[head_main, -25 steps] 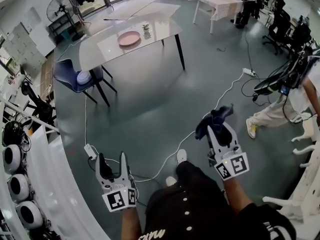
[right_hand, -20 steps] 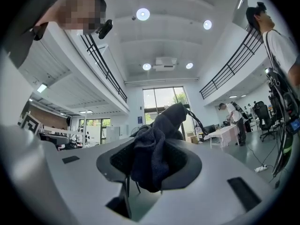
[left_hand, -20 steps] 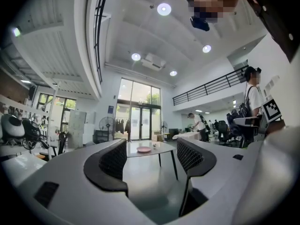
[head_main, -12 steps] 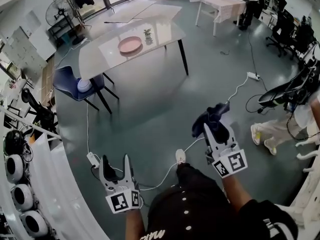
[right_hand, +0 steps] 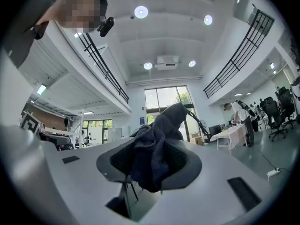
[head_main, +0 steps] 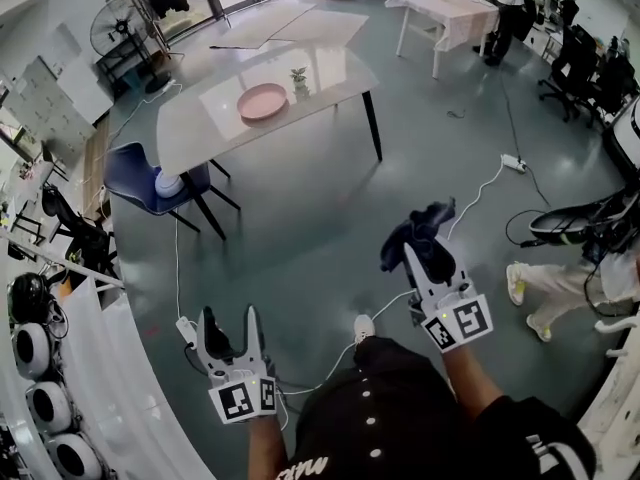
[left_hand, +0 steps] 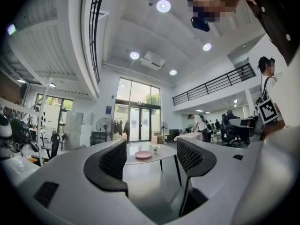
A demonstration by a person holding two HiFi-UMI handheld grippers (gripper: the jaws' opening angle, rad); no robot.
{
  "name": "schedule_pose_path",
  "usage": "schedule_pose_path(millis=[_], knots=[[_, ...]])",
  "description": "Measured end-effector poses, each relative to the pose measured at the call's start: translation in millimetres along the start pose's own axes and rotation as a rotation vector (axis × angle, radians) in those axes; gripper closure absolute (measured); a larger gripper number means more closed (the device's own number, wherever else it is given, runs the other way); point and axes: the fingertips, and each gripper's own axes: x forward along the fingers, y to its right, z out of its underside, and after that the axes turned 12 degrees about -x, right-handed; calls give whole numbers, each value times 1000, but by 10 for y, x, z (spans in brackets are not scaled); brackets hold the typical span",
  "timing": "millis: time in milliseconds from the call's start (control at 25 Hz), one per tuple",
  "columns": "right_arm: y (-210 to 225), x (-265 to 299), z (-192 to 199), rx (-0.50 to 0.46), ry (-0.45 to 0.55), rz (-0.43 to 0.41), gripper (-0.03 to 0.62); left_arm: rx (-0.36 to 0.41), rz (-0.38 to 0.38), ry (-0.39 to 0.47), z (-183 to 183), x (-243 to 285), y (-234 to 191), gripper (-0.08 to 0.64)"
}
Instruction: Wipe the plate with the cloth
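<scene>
A pink plate point(head_main: 263, 100) lies on a glass-topped table point(head_main: 215, 118) far ahead across the floor; the left gripper view also catches the plate point(left_hand: 143, 155) between the jaws in the distance. My right gripper point(head_main: 422, 248) is shut on a dark blue cloth point(head_main: 415, 232), which bunches up between its jaws and sticks out past them. In the right gripper view the cloth point(right_hand: 152, 151) fills the gap. My left gripper point(head_main: 228, 326) is held low at the left, open and empty, jaws well apart. Both grippers are several steps short of the table.
A small potted plant point(head_main: 299, 81) stands on the table beside the plate. A blue chair point(head_main: 140, 168) holding a pale round object sits at the table's near left. White cables and a power strip point(head_main: 186, 330) run over the floor. Another table point(head_main: 445, 6) and people stand at the back right.
The view has moved forward, so the table and plate sit slightly nearer. The right gripper with the cloth has risen a little. The left gripper keeps its pose.
</scene>
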Motion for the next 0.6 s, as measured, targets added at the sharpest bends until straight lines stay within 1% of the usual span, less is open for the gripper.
schedule_pose_path(millis=[160,320,600], knots=[[207,449,-42,-7,1,-9,454,-8,-11,1,-118,426,-35,232],[340,735,-66,-7,-1,-20,453,-23,-12,-6,-153,732,-30,232],[734,1187,171,-12,-20,-32,453,-38,-28,-4,-39,1346,35,232]])
